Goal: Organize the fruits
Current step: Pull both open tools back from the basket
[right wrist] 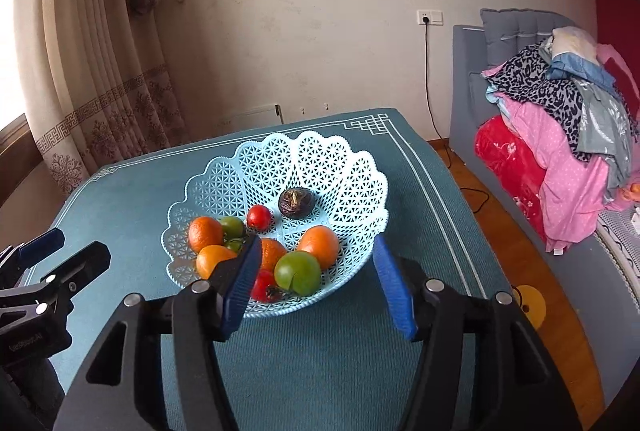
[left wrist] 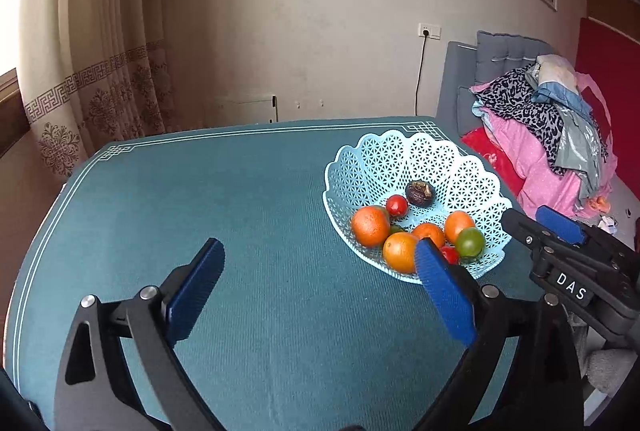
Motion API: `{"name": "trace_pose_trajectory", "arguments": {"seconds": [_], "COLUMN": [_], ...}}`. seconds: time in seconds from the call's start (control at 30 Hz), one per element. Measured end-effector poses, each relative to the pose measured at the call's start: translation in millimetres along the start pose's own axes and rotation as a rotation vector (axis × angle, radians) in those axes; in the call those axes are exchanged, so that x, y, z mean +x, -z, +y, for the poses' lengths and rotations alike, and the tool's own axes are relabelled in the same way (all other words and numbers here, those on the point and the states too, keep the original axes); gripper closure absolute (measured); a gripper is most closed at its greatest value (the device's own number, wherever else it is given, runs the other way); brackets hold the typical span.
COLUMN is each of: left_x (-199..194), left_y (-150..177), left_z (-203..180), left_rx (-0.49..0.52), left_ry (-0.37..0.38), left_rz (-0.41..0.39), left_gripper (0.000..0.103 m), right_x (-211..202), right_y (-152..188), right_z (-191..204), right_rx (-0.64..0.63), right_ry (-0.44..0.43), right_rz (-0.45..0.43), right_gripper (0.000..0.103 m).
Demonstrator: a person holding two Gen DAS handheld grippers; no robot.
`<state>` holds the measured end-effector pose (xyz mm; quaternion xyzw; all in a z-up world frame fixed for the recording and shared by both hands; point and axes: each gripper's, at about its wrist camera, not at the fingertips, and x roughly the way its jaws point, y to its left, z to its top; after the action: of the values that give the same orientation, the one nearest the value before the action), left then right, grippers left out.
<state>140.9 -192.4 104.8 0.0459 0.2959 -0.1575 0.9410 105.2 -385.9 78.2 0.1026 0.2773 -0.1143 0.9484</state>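
Note:
A light blue lattice basket (right wrist: 340,167) (left wrist: 400,155) stands on the teal table. It holds several oranges (right wrist: 320,245) (left wrist: 370,226), red tomatoes (right wrist: 259,217) (left wrist: 397,205), green tomatoes (right wrist: 298,273) (left wrist: 470,242) and a dark brown fruit (right wrist: 296,203) (left wrist: 420,193). My right gripper (right wrist: 316,281) is open and empty, its fingers on either side of the basket's near rim. My left gripper (left wrist: 320,285) is open and empty over bare table, left of the basket; its right finger overlaps the basket's near rim in the left wrist view.
The teal table cloth (left wrist: 240,211) has a white border. A curtain (left wrist: 88,71) hangs at the left. A grey sofa with piled clothes (right wrist: 560,119) stands to the right, beyond wooden floor (right wrist: 500,215). A yellow object (right wrist: 530,305) lies on the floor.

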Motion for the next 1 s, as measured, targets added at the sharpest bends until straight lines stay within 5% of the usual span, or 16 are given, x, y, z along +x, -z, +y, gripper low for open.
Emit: {"name": "trace_pose_trajectory", "arguments": {"seconds": [0.53,1.0], "left_x": [-66,-64], "left_y": [36,41], "left_z": [9,11], "left_rx": [0.023,0.038], "left_ry": [-0.002,-0.009], "left_rz": [-0.097,-0.105], "left_gripper": [0.003,0.003], "right_x": [-62,-64], "right_y": [23,34], "right_z": [25,33], "right_rx": [-0.042,-0.095], "right_ry": [0.09,0.205], "right_rz": [-0.044,-0.051], "right_gripper": [0.021,0.005]}}
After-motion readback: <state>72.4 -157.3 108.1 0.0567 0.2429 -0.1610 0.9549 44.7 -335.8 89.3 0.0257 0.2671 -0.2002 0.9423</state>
